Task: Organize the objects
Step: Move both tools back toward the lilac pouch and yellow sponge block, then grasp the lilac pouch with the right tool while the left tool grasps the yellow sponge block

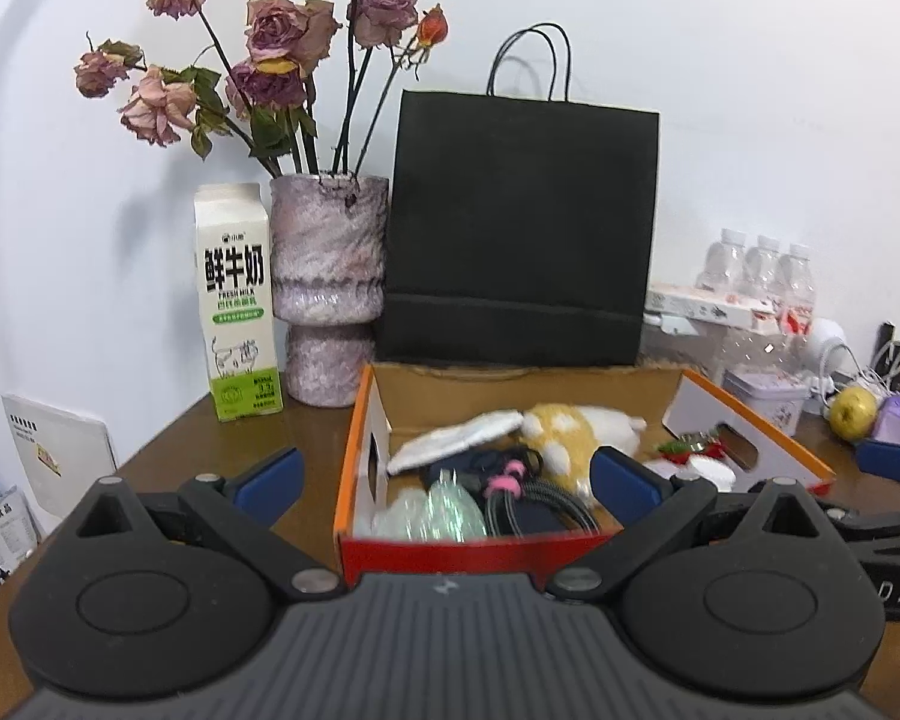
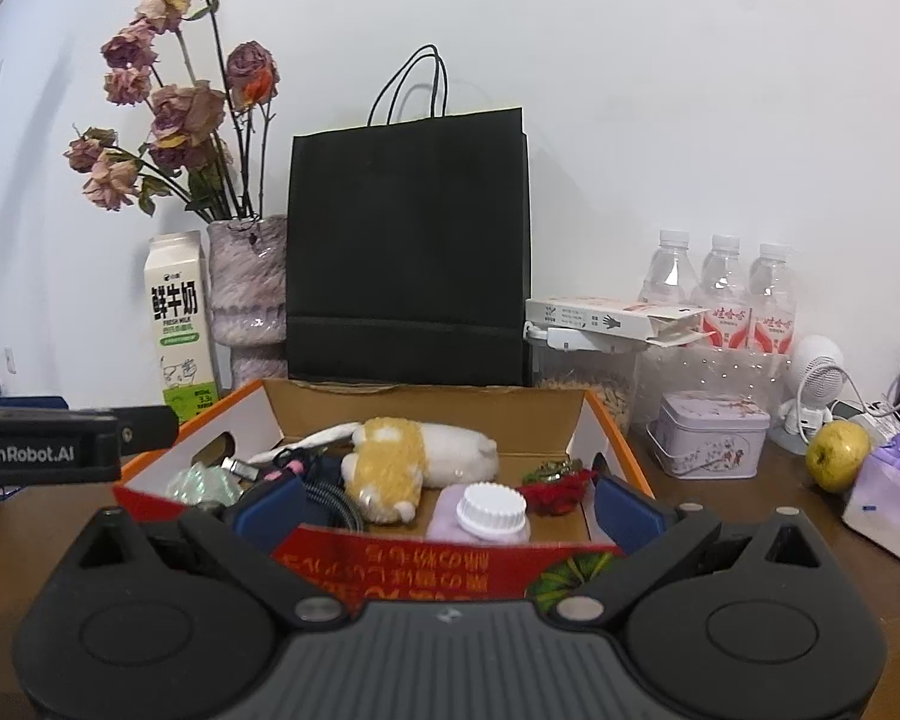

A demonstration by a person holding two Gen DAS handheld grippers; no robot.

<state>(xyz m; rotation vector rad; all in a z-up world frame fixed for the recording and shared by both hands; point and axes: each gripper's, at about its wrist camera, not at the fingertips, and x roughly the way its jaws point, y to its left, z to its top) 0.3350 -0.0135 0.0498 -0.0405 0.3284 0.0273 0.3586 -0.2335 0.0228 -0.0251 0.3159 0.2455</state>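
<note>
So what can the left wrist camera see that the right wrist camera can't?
Only the left wrist view shows the white sign leaning at the table's left edge. Only the right wrist view shows the small white fan and the purple bottle with a white cap in the box. Both show the cardboard box, plush toy, black bag, milk carton and yellow apple.
</note>
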